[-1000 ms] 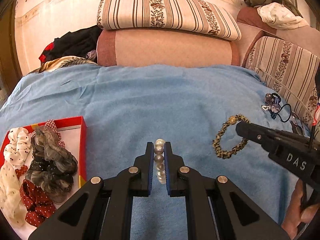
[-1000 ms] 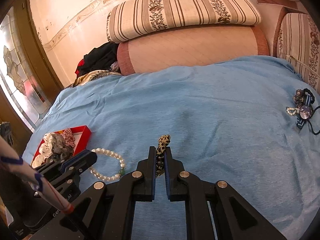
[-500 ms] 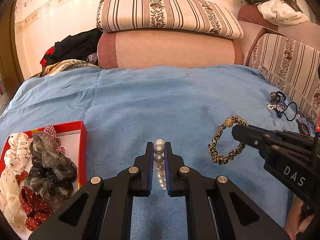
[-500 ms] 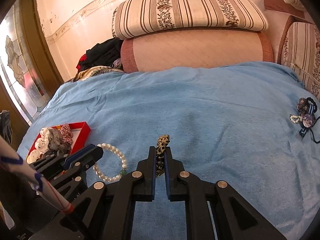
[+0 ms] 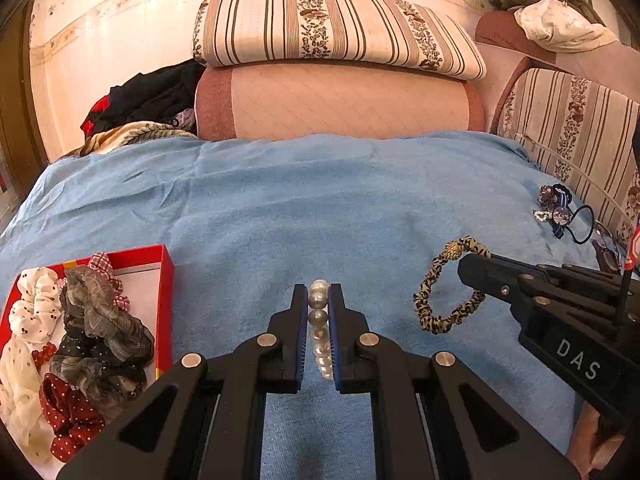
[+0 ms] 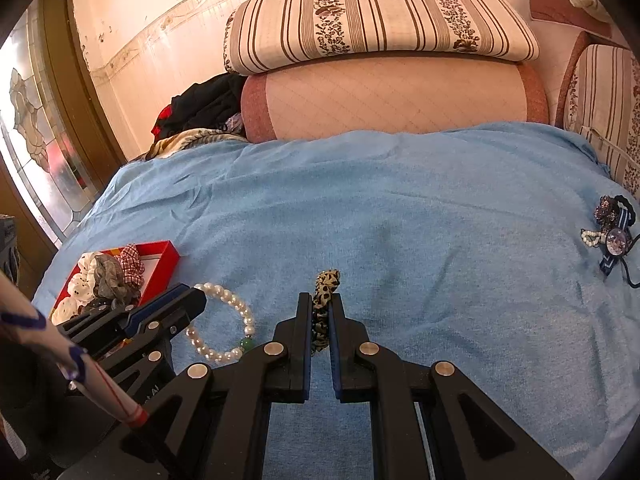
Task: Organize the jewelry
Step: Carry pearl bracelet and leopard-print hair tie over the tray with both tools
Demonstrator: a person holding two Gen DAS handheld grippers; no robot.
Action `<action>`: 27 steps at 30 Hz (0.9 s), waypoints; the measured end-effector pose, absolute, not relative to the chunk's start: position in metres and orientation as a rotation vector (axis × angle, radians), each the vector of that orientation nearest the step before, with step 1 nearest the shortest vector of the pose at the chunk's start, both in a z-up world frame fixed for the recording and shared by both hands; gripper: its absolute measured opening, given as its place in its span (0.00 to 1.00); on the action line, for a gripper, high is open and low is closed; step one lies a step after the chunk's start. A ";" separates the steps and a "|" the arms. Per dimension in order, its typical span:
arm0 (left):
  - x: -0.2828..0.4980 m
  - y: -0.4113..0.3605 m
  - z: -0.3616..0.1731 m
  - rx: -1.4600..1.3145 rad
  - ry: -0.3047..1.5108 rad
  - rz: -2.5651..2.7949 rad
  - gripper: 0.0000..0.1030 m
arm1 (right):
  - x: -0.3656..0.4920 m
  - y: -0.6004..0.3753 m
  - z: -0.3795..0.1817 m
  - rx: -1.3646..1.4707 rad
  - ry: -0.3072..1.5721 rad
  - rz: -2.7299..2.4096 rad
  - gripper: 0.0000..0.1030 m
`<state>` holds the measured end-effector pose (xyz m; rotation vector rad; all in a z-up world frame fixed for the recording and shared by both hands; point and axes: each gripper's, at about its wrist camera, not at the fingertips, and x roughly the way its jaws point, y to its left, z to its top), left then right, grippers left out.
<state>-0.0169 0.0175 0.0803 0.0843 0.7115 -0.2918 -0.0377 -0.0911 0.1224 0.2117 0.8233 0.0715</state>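
A light blue bed cover [image 5: 320, 208] carries a red box [image 5: 166, 280] of white dotted, grey and dark red dotted scrunchies [image 5: 80, 344], a white pearl bracelet [image 6: 224, 324] with one green bead, and a leopard-spotted band [image 5: 448, 292], below striped floral pillows [image 5: 332, 28].

The black two-finger left gripper [image 5: 319, 334] hides part of the white pearl bead bracelet [image 5: 320, 332] it pinches. Beside it, the shallow red cardboard tray [image 5: 166, 280] runs past the left wrist view's edge.
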 end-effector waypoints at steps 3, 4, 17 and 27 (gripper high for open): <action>-0.022 0.020 0.086 0.071 0.699 -0.286 0.09 | -0.042 -0.089 0.127 0.207 0.812 0.059 0.08; -0.026 0.021 0.089 0.062 0.696 -0.283 0.09 | -0.045 -0.089 0.131 0.206 0.804 0.048 0.08; -0.106 0.050 0.140 -0.028 0.649 -0.255 0.09 | -0.127 -0.065 0.178 0.190 0.775 0.014 0.08; -0.130 0.084 0.157 -0.089 0.626 -0.214 0.09 | -0.137 -0.043 0.193 0.154 0.763 0.052 0.08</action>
